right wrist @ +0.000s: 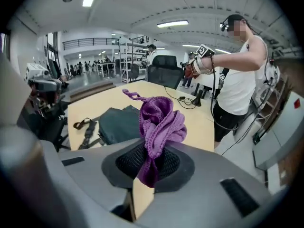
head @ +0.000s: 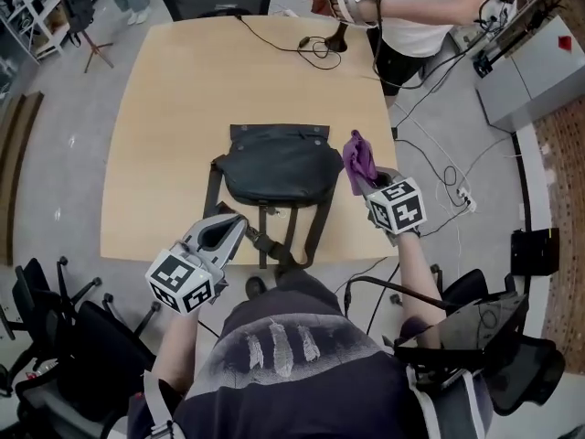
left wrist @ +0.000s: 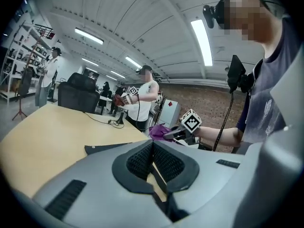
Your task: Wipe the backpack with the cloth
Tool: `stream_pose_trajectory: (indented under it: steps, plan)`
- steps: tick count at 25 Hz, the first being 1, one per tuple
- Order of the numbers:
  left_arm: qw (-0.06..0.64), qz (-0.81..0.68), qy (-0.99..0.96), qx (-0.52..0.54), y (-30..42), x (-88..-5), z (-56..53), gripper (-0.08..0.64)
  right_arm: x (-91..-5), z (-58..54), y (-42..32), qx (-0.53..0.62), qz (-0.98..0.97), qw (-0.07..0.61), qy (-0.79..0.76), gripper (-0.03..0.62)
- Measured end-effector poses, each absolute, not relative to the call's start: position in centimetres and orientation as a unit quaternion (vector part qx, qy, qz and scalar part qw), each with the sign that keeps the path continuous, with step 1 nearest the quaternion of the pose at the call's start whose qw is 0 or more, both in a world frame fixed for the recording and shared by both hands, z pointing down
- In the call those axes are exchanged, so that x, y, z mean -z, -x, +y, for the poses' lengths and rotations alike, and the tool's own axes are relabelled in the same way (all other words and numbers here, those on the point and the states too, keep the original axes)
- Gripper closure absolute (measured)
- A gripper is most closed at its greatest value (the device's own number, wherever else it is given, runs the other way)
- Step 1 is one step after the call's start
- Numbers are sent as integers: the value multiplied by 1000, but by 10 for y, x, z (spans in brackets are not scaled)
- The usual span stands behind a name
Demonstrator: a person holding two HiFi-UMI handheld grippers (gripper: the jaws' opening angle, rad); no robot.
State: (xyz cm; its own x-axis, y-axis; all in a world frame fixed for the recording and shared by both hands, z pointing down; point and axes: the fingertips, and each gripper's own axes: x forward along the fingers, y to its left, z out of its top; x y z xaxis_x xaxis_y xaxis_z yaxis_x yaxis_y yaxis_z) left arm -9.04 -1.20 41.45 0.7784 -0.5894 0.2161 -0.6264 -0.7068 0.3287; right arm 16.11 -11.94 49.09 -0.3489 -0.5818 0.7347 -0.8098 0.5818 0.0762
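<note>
A dark grey backpack [head: 279, 167] lies flat in the middle of the wooden table [head: 174, 90], its straps [head: 306, 227] trailing toward the near edge. My right gripper [head: 359, 184] hovers just off the bag's right side, shut on a bunched purple cloth [head: 358, 156]. In the right gripper view the cloth [right wrist: 159, 122] stands up out of the gripper [right wrist: 153, 163], with the backpack [right wrist: 118, 122] beyond to the left. My left gripper [head: 236, 224] is at the bag's near left corner beside a strap. Its pads [left wrist: 164, 163] meet with nothing seen between them. The backpack [left wrist: 102, 147] shows as a dark edge ahead.
A second person [head: 416, 7] stands at the table's far right corner holding a marked gripper. A black cable [head: 311, 48] and small stand [head: 339, 33] lie on the far part of the table. Office chairs [head: 55, 327] crowd the near left; a grey cabinet [head: 530, 71] stands right.
</note>
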Motion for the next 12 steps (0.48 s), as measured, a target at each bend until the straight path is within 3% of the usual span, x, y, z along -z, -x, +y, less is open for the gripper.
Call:
stream_pose_trajectory:
  steps: [6, 12]
  plan:
    - [209, -364, -903, -94, 65, -426, -54, 554, -572, -195, -170, -170, -799, 439, -375, 554]
    - [235, -400, -879, -113, 59, -442, -78, 553, -604, -190, -130, -167, -820, 468, -284, 554]
